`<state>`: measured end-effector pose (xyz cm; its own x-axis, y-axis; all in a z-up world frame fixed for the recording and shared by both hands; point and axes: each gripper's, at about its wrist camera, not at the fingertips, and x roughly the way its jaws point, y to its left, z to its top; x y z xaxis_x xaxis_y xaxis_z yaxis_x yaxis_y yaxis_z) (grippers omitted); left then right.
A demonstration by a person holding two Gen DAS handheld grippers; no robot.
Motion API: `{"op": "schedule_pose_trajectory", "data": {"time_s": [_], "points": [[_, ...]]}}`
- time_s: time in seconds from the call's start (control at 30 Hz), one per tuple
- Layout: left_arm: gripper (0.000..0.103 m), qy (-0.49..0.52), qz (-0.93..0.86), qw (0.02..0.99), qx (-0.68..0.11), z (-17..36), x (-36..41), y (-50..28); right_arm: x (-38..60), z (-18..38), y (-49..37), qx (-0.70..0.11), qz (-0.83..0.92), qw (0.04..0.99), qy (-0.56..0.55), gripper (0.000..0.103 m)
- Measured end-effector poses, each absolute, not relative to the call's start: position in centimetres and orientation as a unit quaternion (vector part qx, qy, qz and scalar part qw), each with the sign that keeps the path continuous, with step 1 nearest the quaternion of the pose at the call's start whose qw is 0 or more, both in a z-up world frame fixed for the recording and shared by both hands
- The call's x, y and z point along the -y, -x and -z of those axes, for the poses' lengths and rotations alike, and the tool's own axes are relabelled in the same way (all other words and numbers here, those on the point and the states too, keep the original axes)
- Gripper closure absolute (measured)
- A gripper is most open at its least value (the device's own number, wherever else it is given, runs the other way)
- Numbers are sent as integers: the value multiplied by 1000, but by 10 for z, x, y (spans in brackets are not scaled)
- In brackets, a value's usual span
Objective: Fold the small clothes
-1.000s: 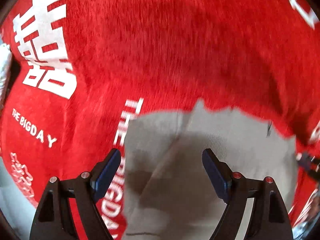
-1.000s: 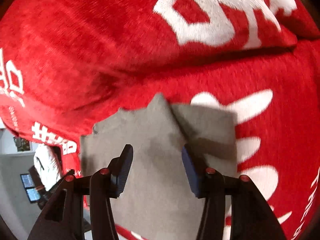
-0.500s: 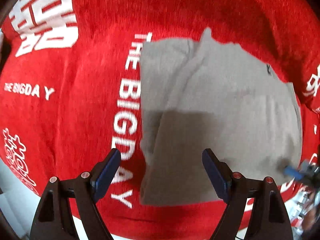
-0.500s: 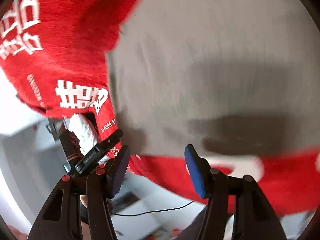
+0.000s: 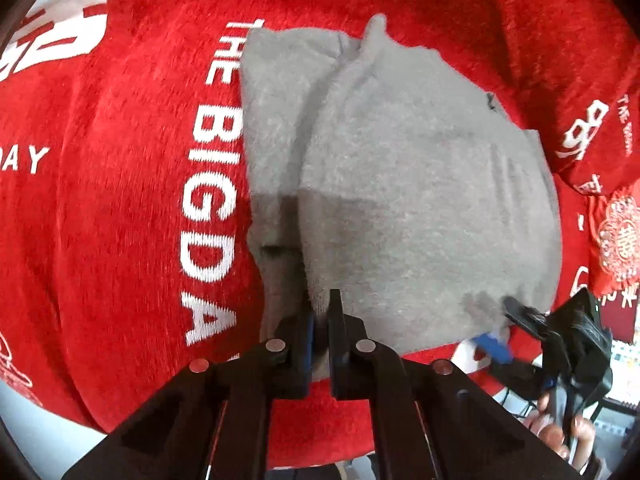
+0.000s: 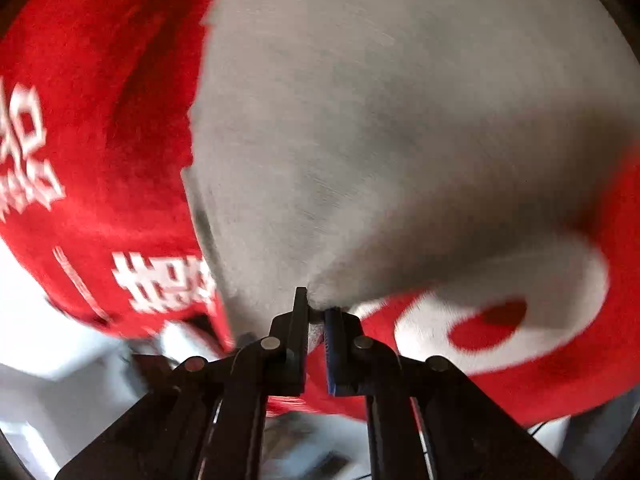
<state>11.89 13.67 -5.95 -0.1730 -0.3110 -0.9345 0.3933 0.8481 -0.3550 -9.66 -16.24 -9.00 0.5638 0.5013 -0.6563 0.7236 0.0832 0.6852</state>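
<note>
The left gripper [image 5: 320, 320] is pinched tight on the near edge of the grey garment [image 5: 400, 184]. The right gripper [image 6: 316, 316] is likewise closed on its other near corner. The garment lies folded on a red cloth [image 5: 120, 200] with white lettering [image 5: 208, 184].

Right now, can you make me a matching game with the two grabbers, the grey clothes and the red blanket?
Things:
1. left gripper
2. right gripper
3. grey garment
4. red cloth

Descriptions:
A. has white letters on it
B. lies folded on the red cloth
C. pinches the garment's near right corner
D. pinches the garment's near edge beside the fold

Pairs: 1-D, 2-C, 3-B, 4-A
</note>
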Motion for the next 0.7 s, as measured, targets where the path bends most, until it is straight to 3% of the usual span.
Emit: {"op": "schedule_pose_trajectory", "data": {"time_s": [0.2, 0.4, 0.57, 0.63, 0.7], "points": [[97, -47, 321, 658, -680, 36, -153, -102, 150, 70, 89, -543, 75, 625, -555, 96], [96, -65, 280, 648, -705, 81, -172, -85, 139, 98, 111, -573, 88, 592, -560, 98], [96, -69, 262, 664, -697, 61, -185, -90, 155, 71, 123, -603, 62, 599, -524, 97], [96, -78, 244, 677, -690, 44, -193, -94, 173, 48, 120, -590, 65, 627, -504, 87], [96, -87, 218, 699, -676, 29, -198, -104, 199, 27, 116, -570, 87, 658, -485, 37]]}}
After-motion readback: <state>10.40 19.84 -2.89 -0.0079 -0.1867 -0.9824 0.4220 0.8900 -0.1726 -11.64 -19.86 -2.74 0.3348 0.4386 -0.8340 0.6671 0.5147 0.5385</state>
